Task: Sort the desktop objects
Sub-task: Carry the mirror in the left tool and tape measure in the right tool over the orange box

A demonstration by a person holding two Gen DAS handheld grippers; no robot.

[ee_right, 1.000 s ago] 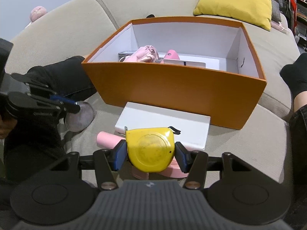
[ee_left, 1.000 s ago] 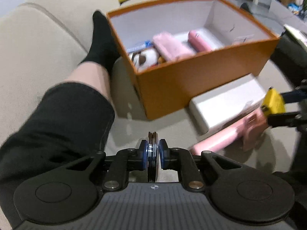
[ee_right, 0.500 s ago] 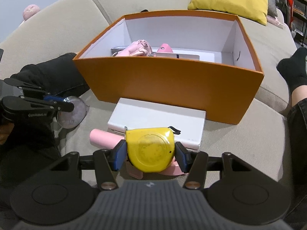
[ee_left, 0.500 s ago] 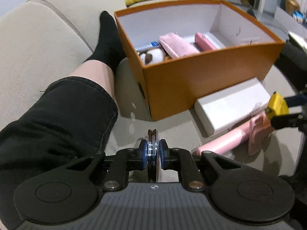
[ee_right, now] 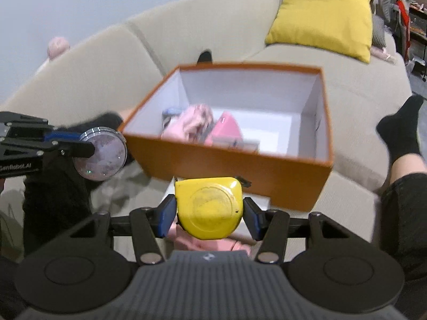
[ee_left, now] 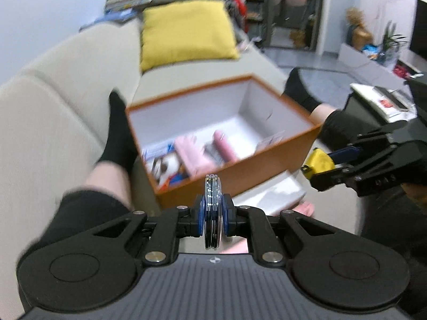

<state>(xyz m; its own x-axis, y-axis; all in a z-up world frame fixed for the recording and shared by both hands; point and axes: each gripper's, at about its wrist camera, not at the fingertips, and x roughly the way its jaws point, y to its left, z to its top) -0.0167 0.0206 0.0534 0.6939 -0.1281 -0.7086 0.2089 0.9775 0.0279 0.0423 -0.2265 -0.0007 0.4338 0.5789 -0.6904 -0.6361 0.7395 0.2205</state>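
Note:
An open orange box (ee_left: 240, 178) (ee_right: 240, 178) with a white inside stands on the beige sofa and holds pink items (ee_left: 194, 154) and other small things at its left end. My left gripper (ee_left: 212, 213) is shut on a thin round clear case (ee_left: 212, 208) held edge-on, seen flat as a disc (ee_right: 100, 157) in the right wrist view, left of the box. My right gripper (ee_right: 209, 209) is shut on a yellow tape measure (ee_right: 209, 208) (ee_left: 319, 164), held above the box's near wall.
A flat white box (ee_left: 275, 194) and a pink object (ee_right: 208, 244) lie on the sofa in front of the orange box. The person's legs in black socks (ee_left: 117, 136) (ee_right: 403, 133) flank the box. A yellow cushion (ee_left: 184, 32) rests behind.
Both grippers have risen with their loads, so the views look down into the orange box from higher. The left view tilted up to show the room behind.

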